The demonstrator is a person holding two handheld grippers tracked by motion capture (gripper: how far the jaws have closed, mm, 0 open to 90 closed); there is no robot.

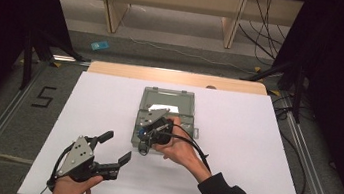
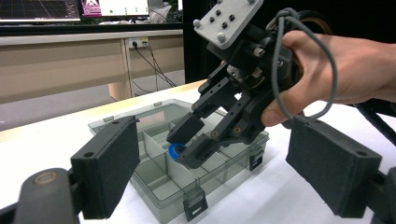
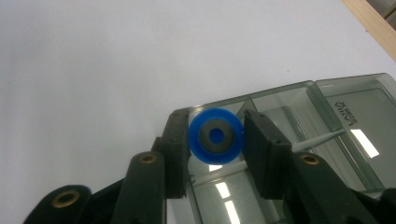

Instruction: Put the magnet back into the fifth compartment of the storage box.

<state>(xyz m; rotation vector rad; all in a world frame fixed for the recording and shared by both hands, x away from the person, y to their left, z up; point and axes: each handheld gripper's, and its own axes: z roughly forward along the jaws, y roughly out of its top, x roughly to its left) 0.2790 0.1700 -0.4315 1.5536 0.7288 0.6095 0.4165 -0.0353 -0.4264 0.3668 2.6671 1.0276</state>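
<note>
The right tool (image 3: 215,140) grips a blue ring (image 3: 215,135) with a grey inner band, one pad pressed on each side of it. Seen along this tool's own jaws, the ring stands on edge between the pads, right at their tips, its flat face turned toward the camera. Directly beneath and beyond the tips lies a clear grey plastic box (image 3: 299,107) with compartments, its lid folded open and flat on the far side. Raised lettering shows on the lid (image 3: 343,108) past the right pad, but it is too small and tilted to read.

From the left gripper view, the right tool (image 2: 187,142) angles down into the box (image 2: 154,182), and the blue ring (image 2: 176,150) sits just over a middle compartment, close to a divider; whether it touches the floor of the box cannot be told.

The left tool (image 1: 118,148) is held near the person's edge of the white tabletop (image 1: 253,153), well apart from the box (image 1: 165,114), its jaws spread wide with nothing between them.

On the floor to the left of the tabletop, a black mark (image 1: 44,96) reads "5".
</note>
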